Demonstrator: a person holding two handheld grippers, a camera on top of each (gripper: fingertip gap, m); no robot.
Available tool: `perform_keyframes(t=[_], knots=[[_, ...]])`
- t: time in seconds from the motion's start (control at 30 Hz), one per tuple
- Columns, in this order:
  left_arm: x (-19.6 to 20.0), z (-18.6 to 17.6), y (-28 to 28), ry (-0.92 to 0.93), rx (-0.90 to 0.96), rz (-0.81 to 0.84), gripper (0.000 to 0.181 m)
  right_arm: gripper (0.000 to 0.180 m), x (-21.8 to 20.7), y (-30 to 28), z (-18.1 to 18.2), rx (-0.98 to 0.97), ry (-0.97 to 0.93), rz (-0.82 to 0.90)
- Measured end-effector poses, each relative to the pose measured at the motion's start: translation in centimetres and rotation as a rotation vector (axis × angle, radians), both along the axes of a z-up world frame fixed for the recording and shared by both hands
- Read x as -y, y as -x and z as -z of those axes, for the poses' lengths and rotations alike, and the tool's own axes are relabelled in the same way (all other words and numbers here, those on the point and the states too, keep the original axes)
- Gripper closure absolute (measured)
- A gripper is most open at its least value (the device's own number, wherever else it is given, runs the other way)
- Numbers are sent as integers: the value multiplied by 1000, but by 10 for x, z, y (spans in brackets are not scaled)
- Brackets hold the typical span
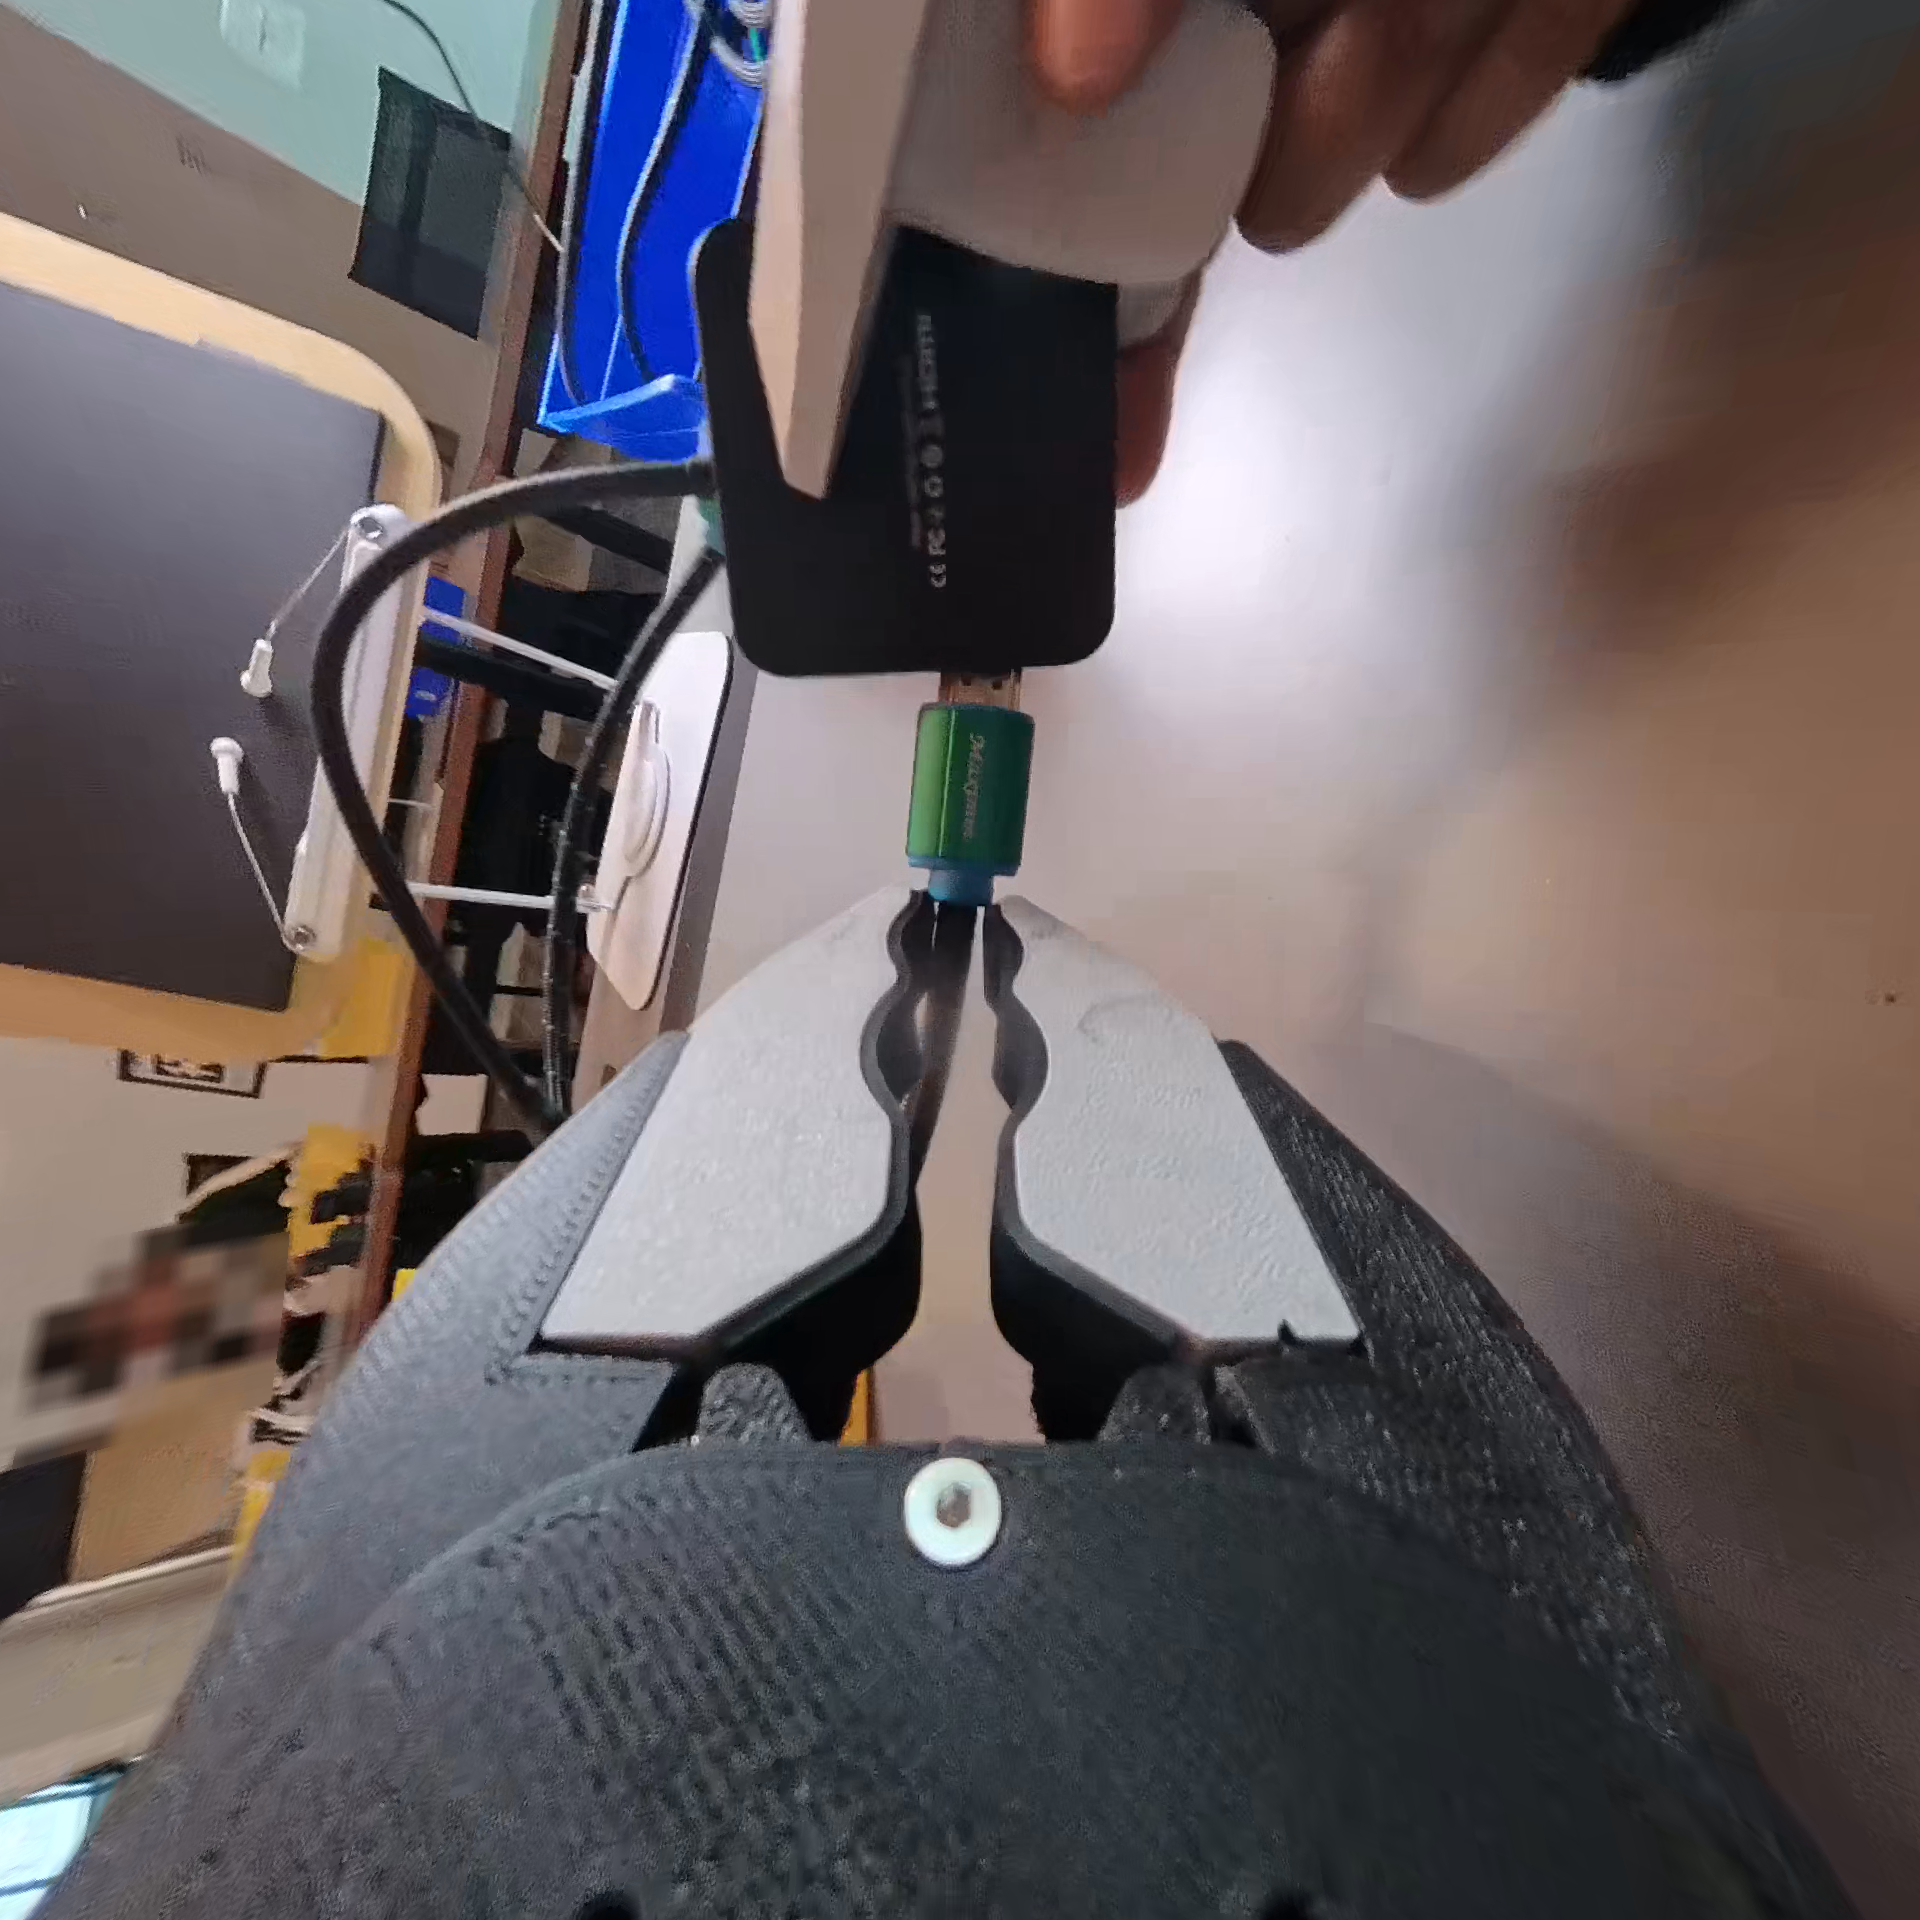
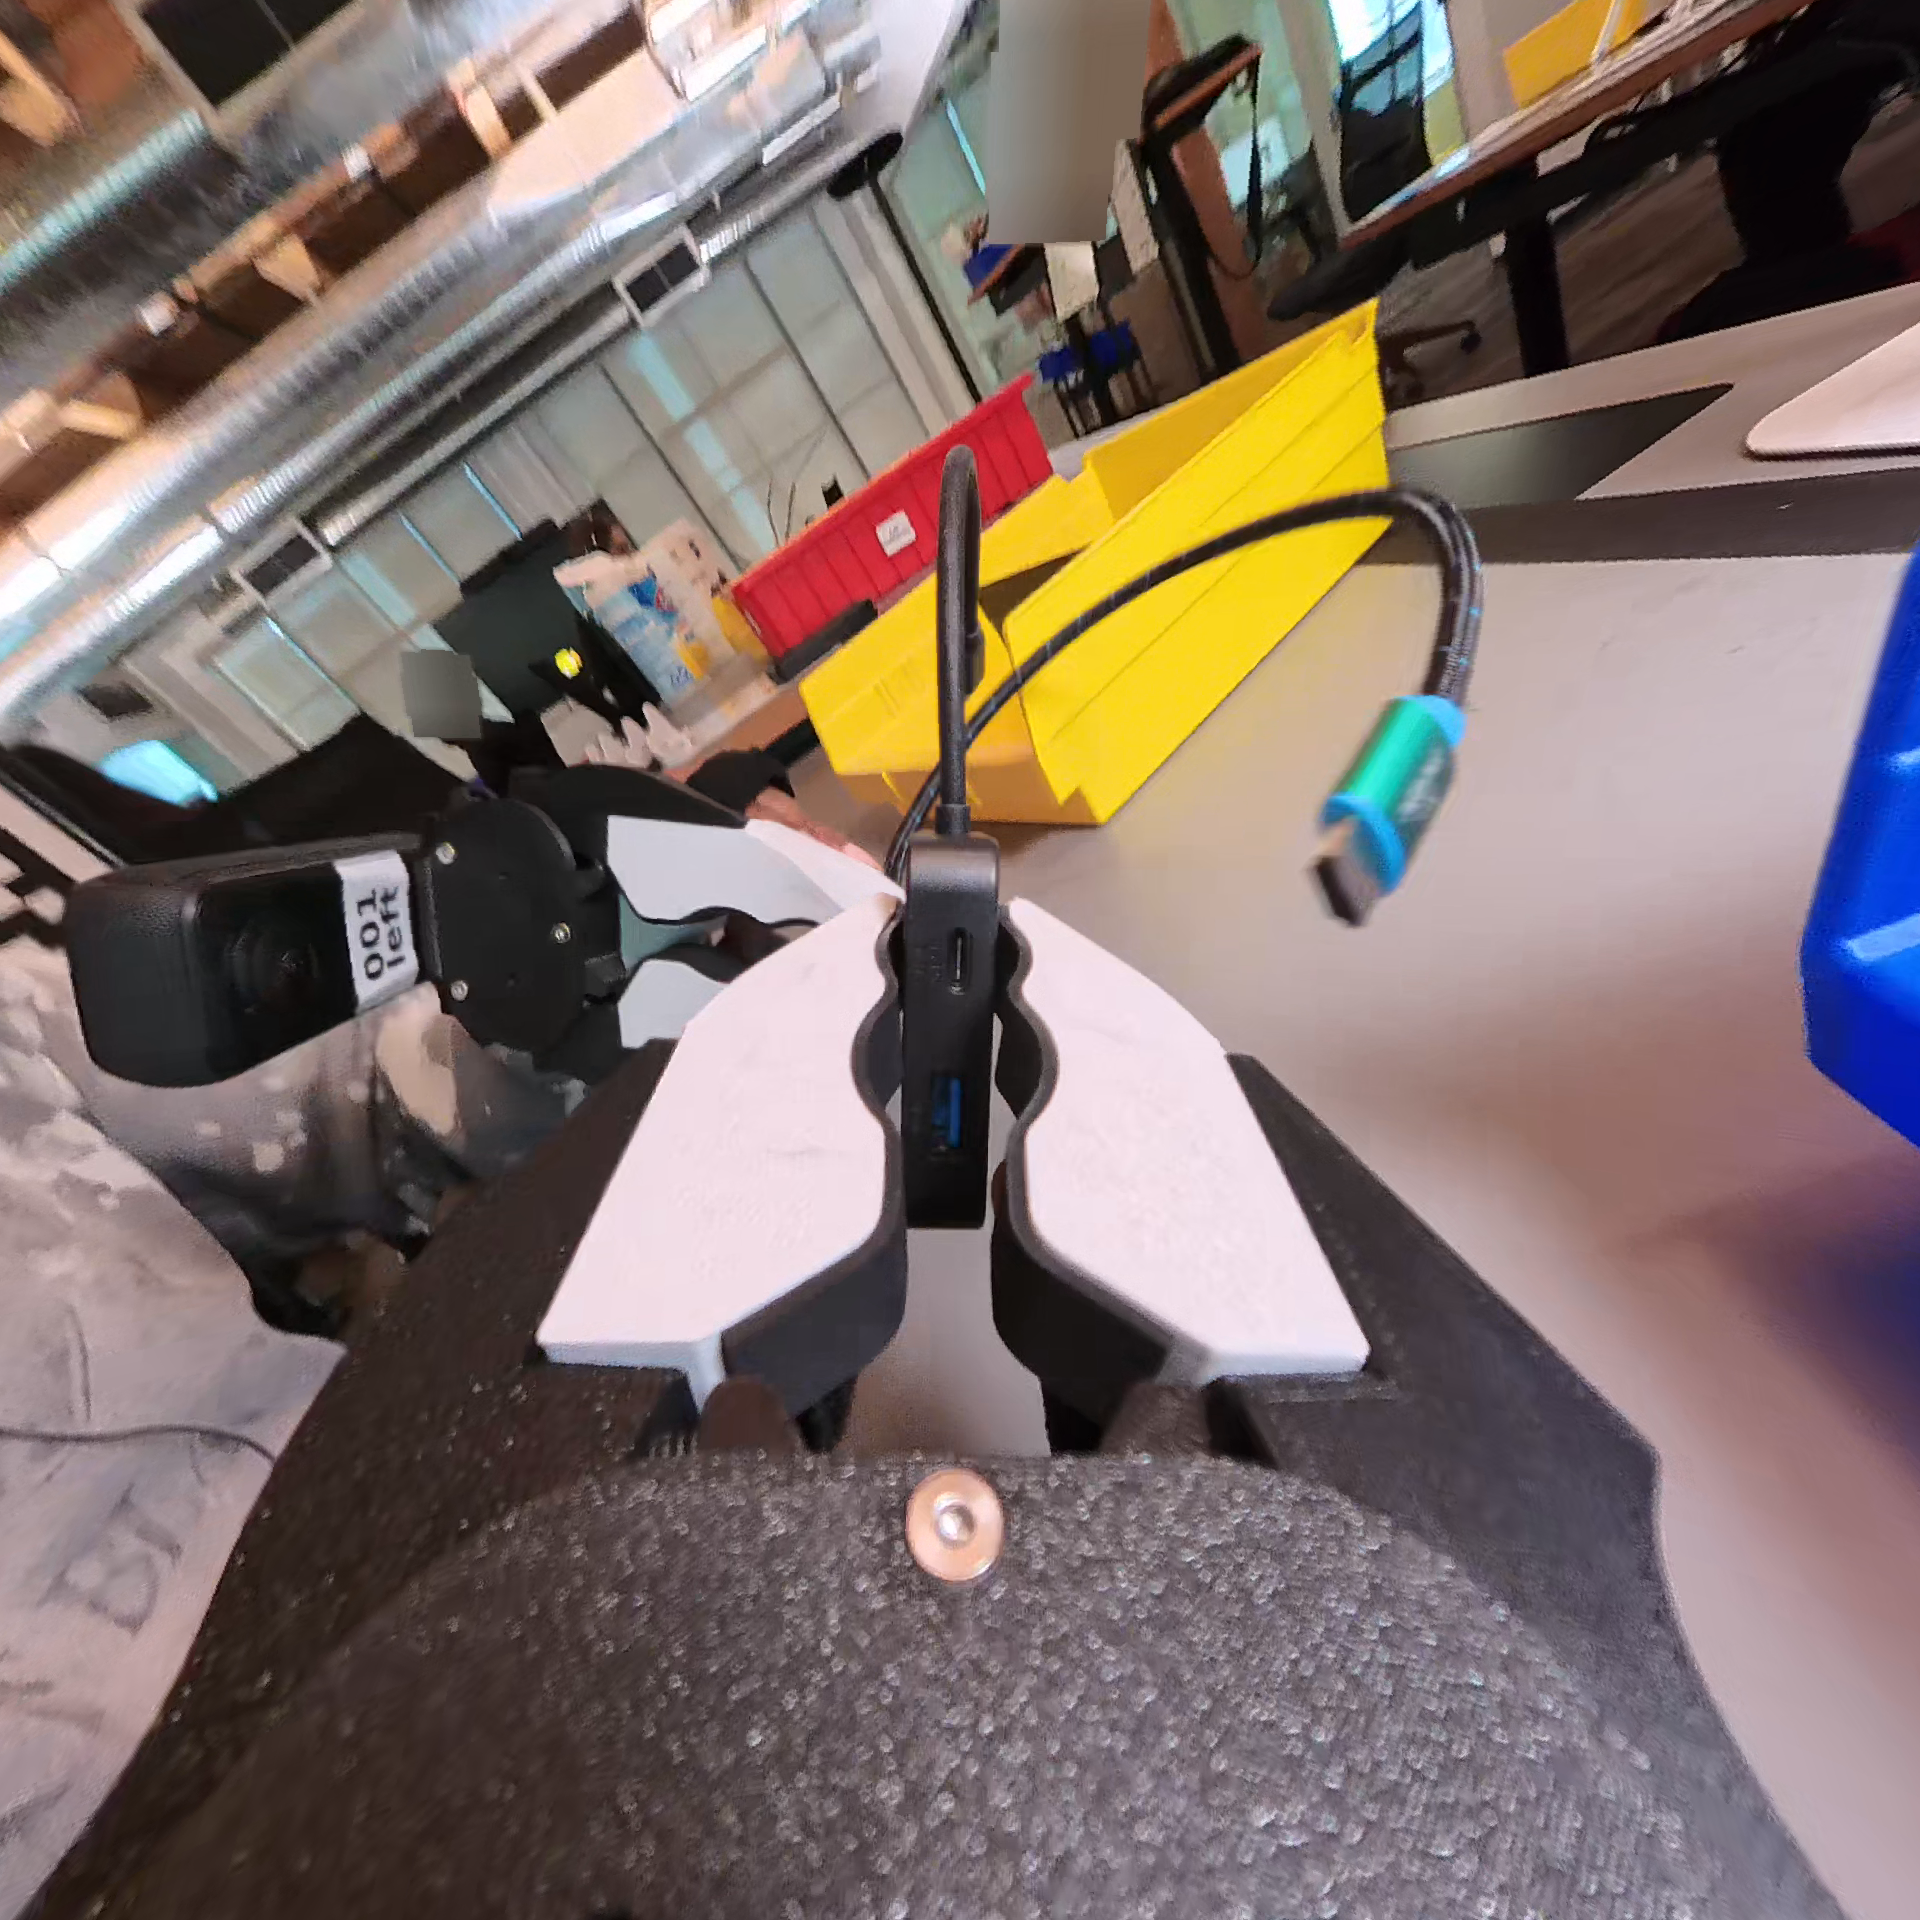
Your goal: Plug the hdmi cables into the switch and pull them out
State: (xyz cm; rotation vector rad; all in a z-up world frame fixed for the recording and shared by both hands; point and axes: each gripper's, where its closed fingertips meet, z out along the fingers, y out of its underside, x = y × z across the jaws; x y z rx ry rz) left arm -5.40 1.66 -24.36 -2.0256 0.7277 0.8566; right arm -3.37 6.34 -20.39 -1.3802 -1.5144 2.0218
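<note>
While the right gripper (image 2: 948,935) has its jaws clenched on the switch (image 2: 943,1049), edge-on and upright between the fingers, I've got the left gripper (image 1: 943,914) pinching the cable right behind a green plug (image 1: 968,795), jaws closed on the cord itself, not on the plug body. From the left wrist view the plug sits straight ahead of the jaws, long axis in line with the fingers, metal tip at the bottom edge of the switch (image 1: 925,457) with part of the tip still showing, so I'd call it partly seated; can't tell plugging or pulling from this alone. Key relation: plug axis, port and left jaws are all roughly on one line, so the next move should be a straight push or pull along that line, no twist. Left gripper is the one doing it; right just braces. Second green plug (image 2: 1392,805) hangs free in the air off to the right of the switch, on a black cable (image 2: 1195,566), well clear of both jaws, above the tabletop (image 2: 1455,1039). Yellow bins (image 2: 1195,582) and a red bin (image 2: 894,540) sit behind, out of the way. Risk as I see it: gripping cord rather than plug lets the plug wobble off axis.
</note>
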Motion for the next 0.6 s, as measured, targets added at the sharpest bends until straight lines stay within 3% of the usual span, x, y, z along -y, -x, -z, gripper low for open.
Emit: perform_keyframes(t=[0.2, 0.43, 0.6], knots=[[0, -16, -5, -117, 207, 48, 171, 166, -8, 2, -15, -30, 325, 12], [0, -32, -13, -220, 108, 122, 172, 166, -12, 1, -19, 4, 451, 10], [6, -34, -24, -234, 103, 284, 173, 166, -3, -6, -20, 47, 544, -123]])
